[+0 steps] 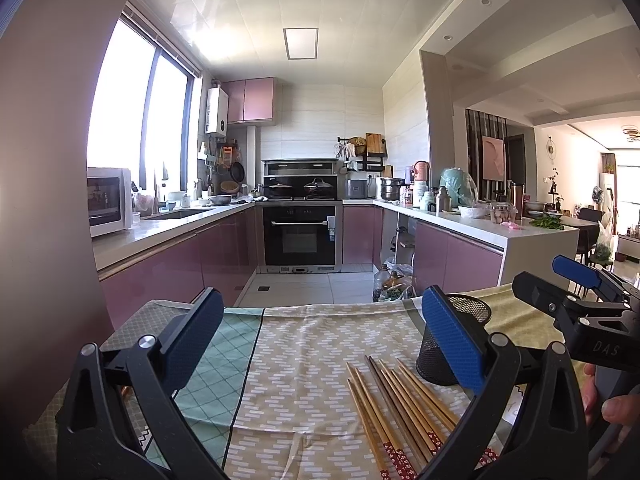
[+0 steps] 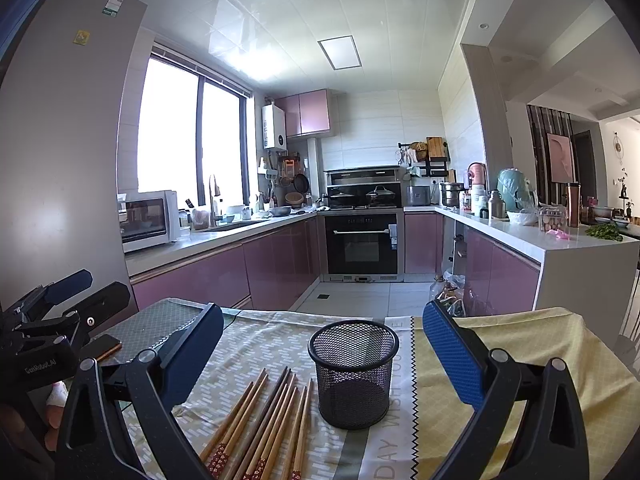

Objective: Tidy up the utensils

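Currently both grippers idle, fingers spread wide, nothing held: left gripper [image 1: 320, 332], right gripper [image 2: 322, 344]. Chopsticks [image 2: 264, 428] loose on cloth-covered counter [image 2: 520, 352], just beside empty mesh cup [image 2: 354, 372]. Cup upright, near, likely destination.

Daylight floods through the window [image 1: 136, 120], blown out white, with glare on the glossy ceiling [image 2: 240, 60]. Both views are sharp at centre, fisheye-bent and dark-vignetted at the edges.

Both wrist cams low, facing kitchen
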`<state>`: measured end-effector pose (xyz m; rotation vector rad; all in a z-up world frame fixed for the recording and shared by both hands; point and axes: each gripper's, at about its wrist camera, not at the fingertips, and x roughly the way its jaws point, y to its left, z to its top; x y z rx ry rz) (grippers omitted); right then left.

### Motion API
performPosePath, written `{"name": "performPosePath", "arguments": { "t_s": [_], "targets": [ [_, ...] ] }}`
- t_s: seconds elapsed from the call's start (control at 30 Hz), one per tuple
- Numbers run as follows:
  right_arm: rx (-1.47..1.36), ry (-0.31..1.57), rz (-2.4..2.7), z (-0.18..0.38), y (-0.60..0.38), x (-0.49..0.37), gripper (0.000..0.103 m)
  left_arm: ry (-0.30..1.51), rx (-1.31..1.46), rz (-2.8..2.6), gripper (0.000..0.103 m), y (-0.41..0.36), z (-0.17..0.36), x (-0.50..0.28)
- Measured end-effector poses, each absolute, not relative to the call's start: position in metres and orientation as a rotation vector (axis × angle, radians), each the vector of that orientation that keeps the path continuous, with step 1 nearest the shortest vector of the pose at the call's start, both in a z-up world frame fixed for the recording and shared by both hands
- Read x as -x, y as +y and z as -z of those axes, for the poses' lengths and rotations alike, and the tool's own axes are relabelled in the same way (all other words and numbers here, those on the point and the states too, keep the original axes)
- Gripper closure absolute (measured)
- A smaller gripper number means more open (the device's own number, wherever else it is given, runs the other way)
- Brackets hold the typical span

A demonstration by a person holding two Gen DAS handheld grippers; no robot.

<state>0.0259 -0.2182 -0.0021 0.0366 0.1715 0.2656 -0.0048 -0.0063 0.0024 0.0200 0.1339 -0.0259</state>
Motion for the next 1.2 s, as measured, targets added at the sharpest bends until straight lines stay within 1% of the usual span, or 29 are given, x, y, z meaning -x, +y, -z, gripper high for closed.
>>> {"name": "performPosePath", "arguments": {
  "t_s": [0.3, 0.57, 0.77, 0.93, 0.97, 1.07, 1.1, 1.13, 1.2],
  "targets": [
    [-0.039, 0.176, -0.266, 0.003, -0.219, -0.027, 0.006, 0.147, -0.024, 0.032, 0.005, -0.008, 0.003, 0.000],
    [-0.045, 0.224, -0.285, 0.008, -0.223, -0.030, 0.006, 0.179, -0.041, 0.039, 0.005, -0.010, 0.007, -0.005],
    [-0.036, 0.315, -0.324, 0.017, -0.224, -0.038, 0.006, 0.240, -0.060, 0.045, 0.005, -0.012, 0.015, -0.015],
    [0.017, 0.464, -0.337, 0.038, -0.220, -0.052, 0.007, 0.349, -0.089, 0.078, 0.005, -0.014, 0.031, -0.031],
    [0.030, 0.498, -0.343, 0.043, -0.217, -0.055, 0.009, 0.380, -0.100, 0.085, 0.005, -0.015, 0.036, -0.035],
    [0.062, 0.595, -0.352, 0.058, -0.212, -0.065, 0.016, 0.478, -0.119, 0.114, 0.009, -0.016, 0.054, -0.049],
    [0.068, 0.623, -0.352, 0.063, -0.211, -0.068, 0.021, 0.511, -0.121, 0.125, 0.013, -0.015, 0.060, -0.053],
    [0.070, 0.648, -0.357, 0.067, -0.210, -0.070, 0.023, 0.544, -0.124, 0.136, 0.016, -0.015, 0.066, -0.059],
    [0.076, 0.693, -0.362, 0.074, -0.208, -0.076, 0.030, 0.604, -0.133, 0.152, 0.018, -0.016, 0.078, -0.068]
  ]
}}
